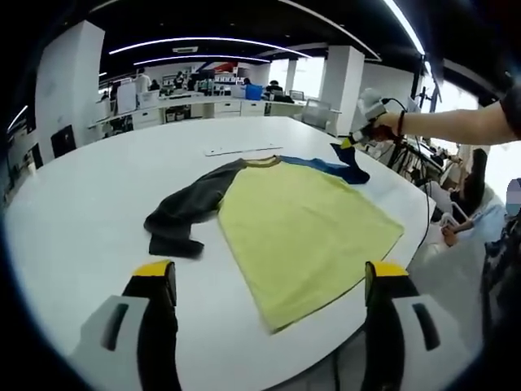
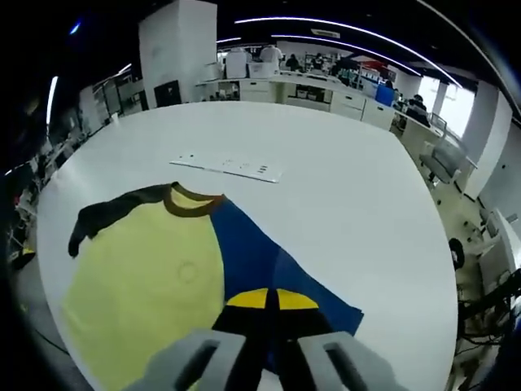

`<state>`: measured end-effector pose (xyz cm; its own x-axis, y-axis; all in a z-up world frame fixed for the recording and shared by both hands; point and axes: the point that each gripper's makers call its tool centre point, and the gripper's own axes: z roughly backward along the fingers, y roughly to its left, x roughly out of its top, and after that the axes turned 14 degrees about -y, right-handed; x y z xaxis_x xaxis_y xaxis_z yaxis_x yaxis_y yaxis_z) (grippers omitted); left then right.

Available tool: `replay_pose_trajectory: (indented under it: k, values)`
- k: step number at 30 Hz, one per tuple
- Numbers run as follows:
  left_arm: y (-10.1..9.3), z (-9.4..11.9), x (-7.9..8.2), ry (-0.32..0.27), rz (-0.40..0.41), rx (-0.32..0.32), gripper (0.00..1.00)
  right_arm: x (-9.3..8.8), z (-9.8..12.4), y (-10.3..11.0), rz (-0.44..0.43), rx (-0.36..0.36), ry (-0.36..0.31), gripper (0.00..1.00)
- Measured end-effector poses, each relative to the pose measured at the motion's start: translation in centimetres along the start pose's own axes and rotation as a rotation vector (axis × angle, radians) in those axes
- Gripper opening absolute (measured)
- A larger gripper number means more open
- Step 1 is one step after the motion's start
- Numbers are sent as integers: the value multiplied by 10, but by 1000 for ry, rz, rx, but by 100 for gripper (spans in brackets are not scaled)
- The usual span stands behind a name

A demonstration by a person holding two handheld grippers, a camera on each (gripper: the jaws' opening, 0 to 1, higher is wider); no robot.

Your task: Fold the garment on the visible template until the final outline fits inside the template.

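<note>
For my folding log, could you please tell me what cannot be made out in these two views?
- Whether the right gripper pinches the blue sleeve: its closed tips cover the cloth in the right gripper view, and it is too small in the left gripper view.
- Markings on the flat strip: too small.
- The shirt hem's left corner: cut off by the right gripper view's lower edge.
- The dark sleeve cuff: bunched.
</note>
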<state>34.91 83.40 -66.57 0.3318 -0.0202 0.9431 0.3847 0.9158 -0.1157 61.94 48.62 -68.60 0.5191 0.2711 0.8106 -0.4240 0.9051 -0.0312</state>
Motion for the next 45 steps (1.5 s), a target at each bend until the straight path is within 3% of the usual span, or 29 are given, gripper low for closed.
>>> replay_pose_trajectory:
  k: [33,45]
  values:
    - [3,3,-10,21,19,7,91,57,-39,89,194,166,-12,0]
    - [2,3,-11,16,26,2,91,76,-50,144,240,234,-45,0]
